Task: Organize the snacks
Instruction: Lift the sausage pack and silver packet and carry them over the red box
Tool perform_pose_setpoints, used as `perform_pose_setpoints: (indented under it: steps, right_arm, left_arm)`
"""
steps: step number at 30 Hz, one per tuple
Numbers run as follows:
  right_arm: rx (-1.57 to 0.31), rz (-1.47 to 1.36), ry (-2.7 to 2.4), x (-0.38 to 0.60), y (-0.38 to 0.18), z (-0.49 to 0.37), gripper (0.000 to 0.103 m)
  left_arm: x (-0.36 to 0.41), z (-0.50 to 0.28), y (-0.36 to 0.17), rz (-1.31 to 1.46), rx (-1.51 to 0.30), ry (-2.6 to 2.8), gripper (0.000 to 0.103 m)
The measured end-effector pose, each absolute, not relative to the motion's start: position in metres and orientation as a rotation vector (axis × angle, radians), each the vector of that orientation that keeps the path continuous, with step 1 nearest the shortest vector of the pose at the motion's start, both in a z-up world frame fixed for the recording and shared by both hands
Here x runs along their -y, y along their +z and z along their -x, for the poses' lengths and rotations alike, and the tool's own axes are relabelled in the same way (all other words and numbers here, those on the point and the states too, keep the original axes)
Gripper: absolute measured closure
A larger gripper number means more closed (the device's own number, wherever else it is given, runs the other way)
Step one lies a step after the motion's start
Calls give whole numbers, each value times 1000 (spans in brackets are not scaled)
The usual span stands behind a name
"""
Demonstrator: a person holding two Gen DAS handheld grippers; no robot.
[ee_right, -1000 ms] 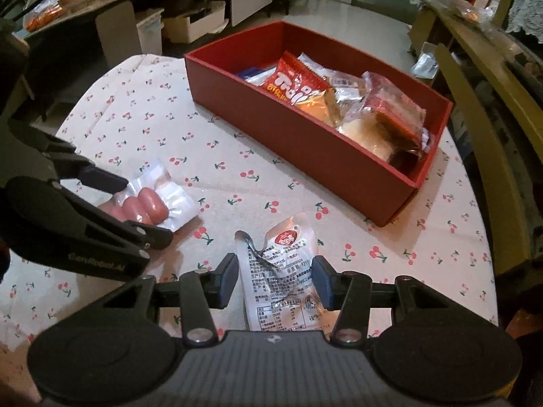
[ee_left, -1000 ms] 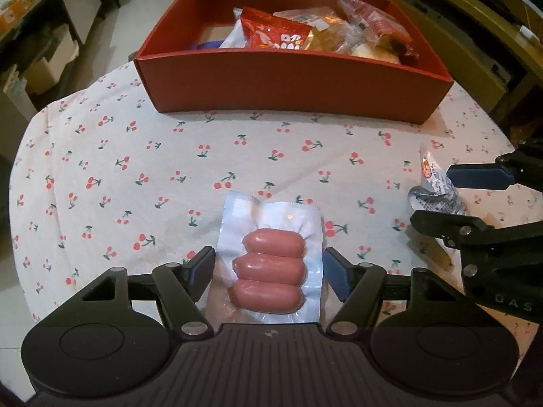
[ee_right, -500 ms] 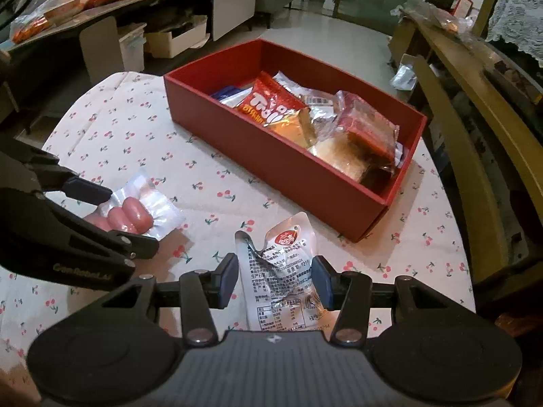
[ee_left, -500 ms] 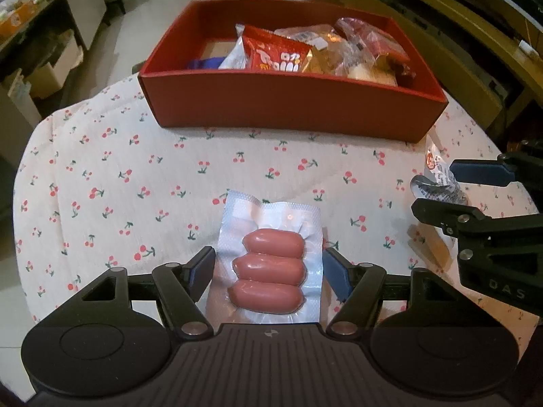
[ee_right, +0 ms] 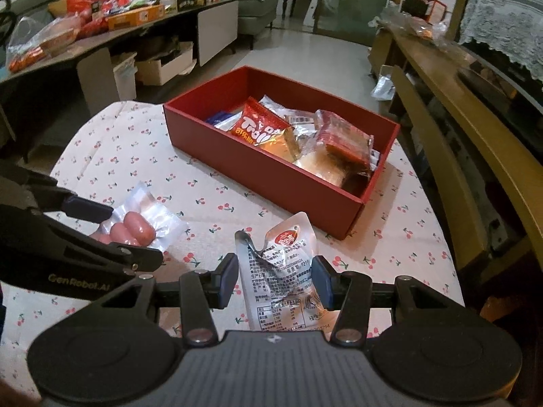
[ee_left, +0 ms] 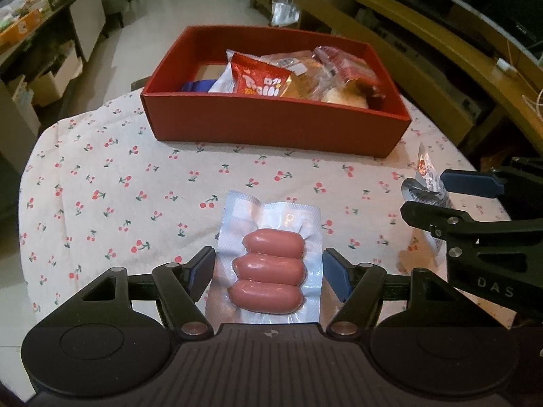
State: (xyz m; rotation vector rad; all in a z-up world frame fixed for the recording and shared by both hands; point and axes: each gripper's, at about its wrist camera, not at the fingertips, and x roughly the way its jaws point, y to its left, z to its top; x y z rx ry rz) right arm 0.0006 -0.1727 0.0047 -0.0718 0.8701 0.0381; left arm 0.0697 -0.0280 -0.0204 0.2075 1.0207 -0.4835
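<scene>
Clamped between the left gripper's (ee_left: 269,273) pads, a sealed sausage pack (ee_left: 269,266) is held above the cherry-print tablecloth (ee_left: 112,186), with the red snack box (ee_left: 271,125) seen ahead of it. Gripped likewise by the right gripper (ee_right: 273,278) is a crinkled white snack pouch (ee_right: 280,271), the box (ee_right: 271,173) lying ahead and slightly rightward.

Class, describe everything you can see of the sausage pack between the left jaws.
The sausage pack is a clear, glossy vacuum-sealed plastic pouch with a flat, textured sealed border. Inside lie three short pink sausages, side by side, touching one another. The pouch sits between the jaws of the left gripper, gripped at its side edges, its far end pointing toward the red box. In the right wrist view it appears lifted clear of the cherry-print tablecloth.
</scene>
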Motion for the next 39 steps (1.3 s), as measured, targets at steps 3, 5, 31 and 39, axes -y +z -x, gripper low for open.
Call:
perform_pose_setpoints:
  steps: [3,5,31,39]
  right_arm:
    - [-849,65,27,171,10,7,35]
    - [-837,57,22,170,13,12,35]
    - [-695,-2,-50,183,48,-6,35]
    - [-687,-21,-69,195,54,-37,35]
  left_arm:
    - [27,-63,-16,-196,-1007,-487,28]
    - [26,-59,-13,-187,-999,-486,28]
    - [42,-74,26,-166,-843,-470,29]
    - [55,-102,34,-157,-823,-439,29]
